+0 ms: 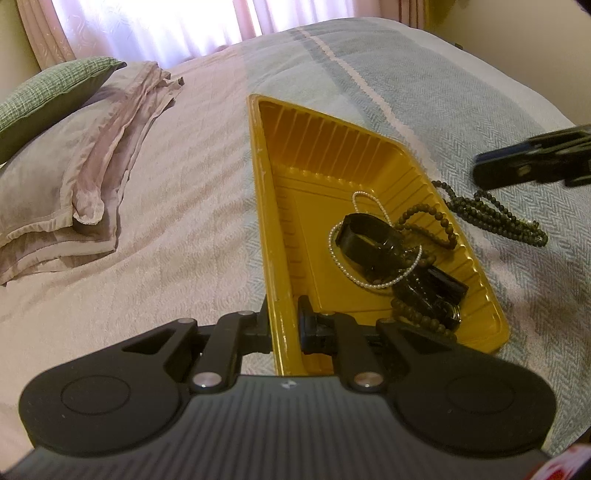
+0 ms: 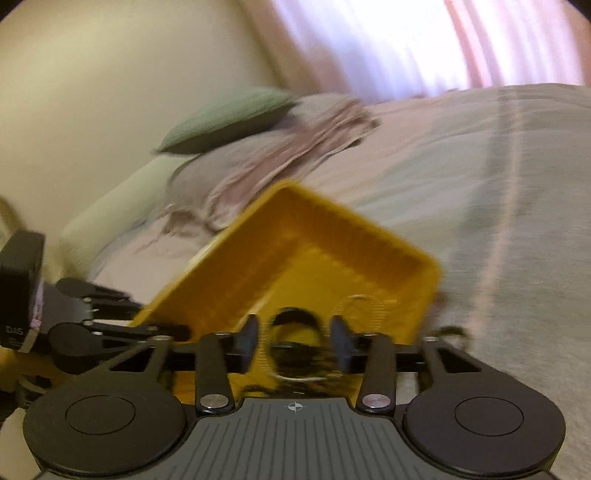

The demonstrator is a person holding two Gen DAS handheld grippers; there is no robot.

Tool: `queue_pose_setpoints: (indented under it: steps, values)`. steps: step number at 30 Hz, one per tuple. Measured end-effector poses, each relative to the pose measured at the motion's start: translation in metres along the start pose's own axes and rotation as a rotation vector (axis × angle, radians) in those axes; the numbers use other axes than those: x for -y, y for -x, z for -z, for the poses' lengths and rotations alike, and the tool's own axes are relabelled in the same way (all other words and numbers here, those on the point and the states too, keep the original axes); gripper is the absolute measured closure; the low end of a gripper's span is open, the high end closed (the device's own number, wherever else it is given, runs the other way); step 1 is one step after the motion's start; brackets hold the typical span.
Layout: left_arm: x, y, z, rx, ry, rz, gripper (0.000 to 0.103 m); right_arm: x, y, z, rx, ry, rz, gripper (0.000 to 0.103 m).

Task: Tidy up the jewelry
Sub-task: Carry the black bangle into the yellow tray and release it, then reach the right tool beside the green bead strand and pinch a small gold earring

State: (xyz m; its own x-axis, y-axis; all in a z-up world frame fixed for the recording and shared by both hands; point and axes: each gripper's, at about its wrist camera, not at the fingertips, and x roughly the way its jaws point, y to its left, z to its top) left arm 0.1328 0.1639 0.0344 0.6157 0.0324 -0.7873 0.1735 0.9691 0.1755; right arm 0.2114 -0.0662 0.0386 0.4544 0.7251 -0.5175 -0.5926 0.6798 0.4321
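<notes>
A yellow plastic tray point(image 1: 280, 184) lies on the bed. In it are a black bangle point(image 1: 364, 236), a white pearl bracelet point(image 1: 343, 266), brown bead bracelets point(image 1: 424, 221) and other dark pieces. My left gripper point(image 1: 282, 325) is shut on the tray's near left wall. A dark green bead necklace point(image 1: 491, 216) lies on the blanket right of the tray. My right gripper point(image 2: 295, 341) is open and empty above the tray point(image 2: 295, 236), over the black bangle point(image 2: 293, 317); it also shows in the left wrist view point(image 1: 480, 166). The right wrist view is blurred.
A folded pink sheet on a grey pillow point(image 1: 74, 177) and a green cushion point(image 1: 48, 96) lie at the bed's head on the left. Curtains point(image 1: 155, 26) hang behind. The blue-grey blanket point(image 1: 461, 110) covers the bed's right part.
</notes>
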Motion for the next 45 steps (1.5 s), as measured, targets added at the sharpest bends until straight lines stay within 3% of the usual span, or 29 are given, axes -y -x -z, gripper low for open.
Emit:
queue_pose_setpoints:
  steps: [8, 16, 23, 27, 34, 40, 45]
  values:
    - [0.001, 0.001, -0.001, 0.002, -0.004, -0.003, 0.093, 0.069, 0.08, 0.033, 0.136, -0.117, 0.227, 0.049]
    - [0.002, 0.002, -0.002, 0.003, -0.008, -0.007, 0.093, 0.094, 0.11, 0.076, 0.116, -0.138, 0.337, 0.049]
    - [0.002, 0.001, -0.002, 0.003, -0.011, -0.009, 0.093, 0.084, 0.099, 0.104, 0.045, -0.014, 0.385, 0.05]
    - [0.002, 0.001, -0.002, 0.002, -0.01, -0.01, 0.093, 0.081, 0.083, 0.11, 0.016, 0.06, 0.404, 0.068]
    - [0.002, 0.001, -0.002, 0.002, -0.009, -0.009, 0.093, 0.088, 0.055, 0.113, -0.032, 0.107, 0.444, 0.081]
    - [0.002, 0.001, -0.002, 0.001, -0.01, -0.011, 0.093, 0.099, 0.043, 0.112, -0.059, 0.1, 0.458, 0.084]
    - [0.002, 0.001, -0.002, 0.001, -0.01, -0.011, 0.093, 0.093, 0.031, 0.116, -0.094, 0.177, 0.468, 0.085]
